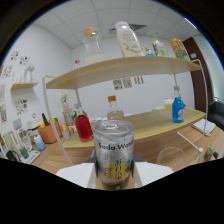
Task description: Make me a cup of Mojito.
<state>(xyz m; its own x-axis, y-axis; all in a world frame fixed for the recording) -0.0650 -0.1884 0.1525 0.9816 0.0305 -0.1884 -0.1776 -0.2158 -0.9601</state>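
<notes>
We have the soda water can in hand, upright between the 2 fingers and raised in front of the shelves. The white fingers sit closed against its left and right sides, so the grip looks firm, though the lower part of the can is hidden in the dark at the bottom of the view.

We judge this to be the soda step of the Mojito: the can is picked up and has yet to be poured. A clear glass stands on the wooden table just to the right of the can and a little beyond it, and it seems the likely target. The next move calls for carrying the can over that glass and tipping it slowly. We cannot tell whether the can's tab is already open, so that needs checking first.

On the can we read "Soda Wa", the rest curving out of sight, with a yellow panel of characters below that we cannot make out.

Behind the can, on the lower shelf, we see a bottle of red liquid, a clear bottle with an orange cap and a blue bottle. A large glass jar stands on the top shelf; its label is unreadable.
</notes>
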